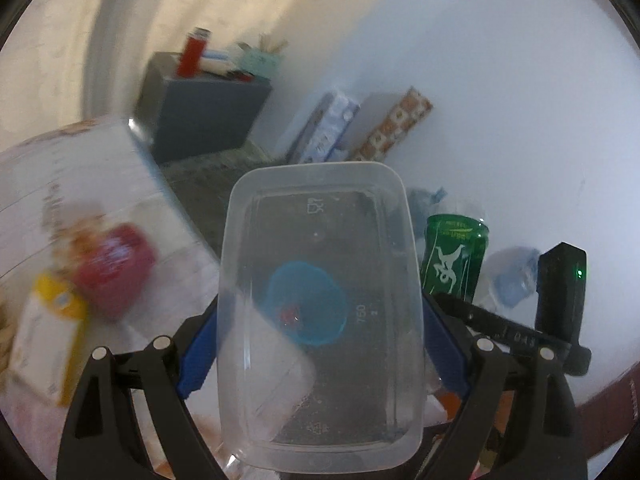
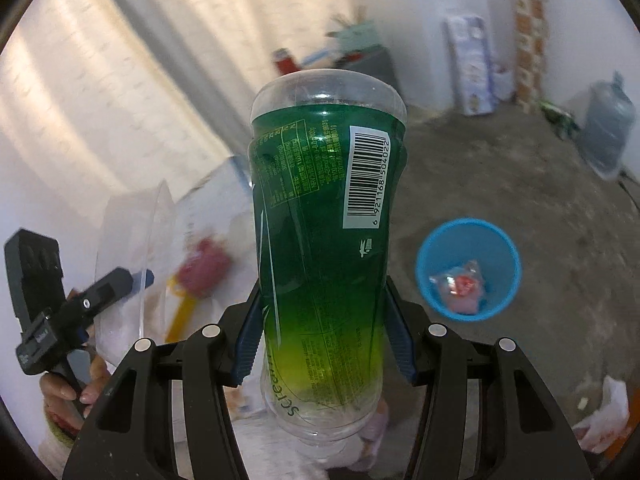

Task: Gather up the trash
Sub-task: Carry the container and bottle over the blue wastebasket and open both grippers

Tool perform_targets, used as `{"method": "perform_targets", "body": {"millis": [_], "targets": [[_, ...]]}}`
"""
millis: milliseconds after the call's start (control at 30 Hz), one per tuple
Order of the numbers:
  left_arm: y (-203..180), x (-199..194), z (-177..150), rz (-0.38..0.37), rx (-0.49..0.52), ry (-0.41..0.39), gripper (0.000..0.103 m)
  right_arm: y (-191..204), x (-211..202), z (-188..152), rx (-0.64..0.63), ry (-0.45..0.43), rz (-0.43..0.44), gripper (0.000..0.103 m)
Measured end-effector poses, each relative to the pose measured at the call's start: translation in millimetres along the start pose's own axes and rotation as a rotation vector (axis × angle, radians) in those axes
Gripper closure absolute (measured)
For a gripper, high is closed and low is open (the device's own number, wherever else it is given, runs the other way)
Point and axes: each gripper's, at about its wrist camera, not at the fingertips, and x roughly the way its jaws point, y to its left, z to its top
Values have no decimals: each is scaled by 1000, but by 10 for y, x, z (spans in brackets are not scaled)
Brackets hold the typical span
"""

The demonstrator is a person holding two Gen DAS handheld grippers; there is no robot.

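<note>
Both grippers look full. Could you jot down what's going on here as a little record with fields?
left gripper: clamped on a clear plastic container
right gripper: clamped on a green-labelled bottle
bin: blue bin on the floor, a wrapper inside
left hand: visible beside the bottle
background: motion-blurred

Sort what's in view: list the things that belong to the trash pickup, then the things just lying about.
Job:
- clear plastic container, in the left gripper
- green bottle, in the right gripper
- blue bin, a wrapper inside

Lying about:
- water jug
- dark cabinet
- boxes against the wall
</note>
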Motion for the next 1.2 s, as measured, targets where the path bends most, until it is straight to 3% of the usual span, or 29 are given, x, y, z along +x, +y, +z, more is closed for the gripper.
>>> {"method": "perform_targets", "body": {"millis": [400,567,733,900,1200], "targets": [[-259,2553,420,118,24,276,16,-1607,981,269,276,95,-73,51],[-253,3519,308,173,-8,417,15,-2190,1545,323,365,162,-108,51],[-162,4338,190,208,-76,538,13,-2455,1981,338,411,208,-136,50],[-128,4851,41,258,-93,641,12,-2753,2273,159,473,255,-138,44],[-100,4976,53,269,-88,663,11,-2833,2228,84,501,239,-164,40]]}}
